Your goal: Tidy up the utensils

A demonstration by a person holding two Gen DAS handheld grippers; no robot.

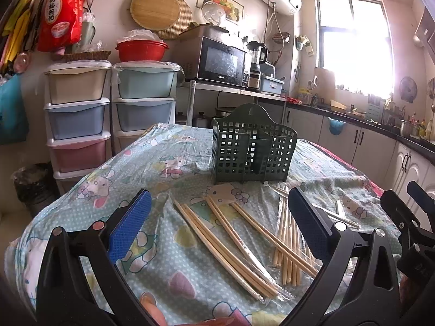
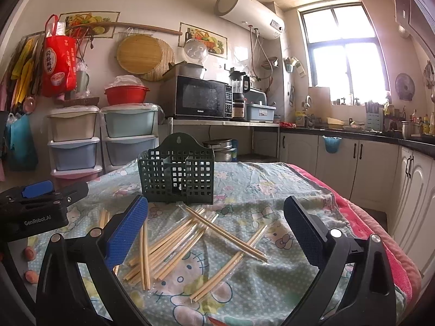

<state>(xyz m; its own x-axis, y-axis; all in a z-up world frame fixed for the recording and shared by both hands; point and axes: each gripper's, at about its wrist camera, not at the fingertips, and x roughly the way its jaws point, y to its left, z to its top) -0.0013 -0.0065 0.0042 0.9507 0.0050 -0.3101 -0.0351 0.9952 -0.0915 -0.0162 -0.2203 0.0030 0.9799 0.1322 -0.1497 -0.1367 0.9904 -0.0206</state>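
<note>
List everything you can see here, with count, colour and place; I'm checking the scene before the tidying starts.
Utensil holder: one, dark green, perforated, upright at the table's far middle, looks empty.
Chopsticks: many, pale wood, some in clear wrappers, scattered flat in front of the holder.
Tablecloth: one, light blue cartoon print, covering the table.
Drawer units: two stacks, pastel, against the far wall.
Basin: one, red, on the drawers.
Microwave: one, black, on a metal shelf.
Water heater: one, white, high on the wall.
Left gripper: blue pads, open, above the chopsticks.
Right gripper: blue pads, open, above the chopsticks.
</note>
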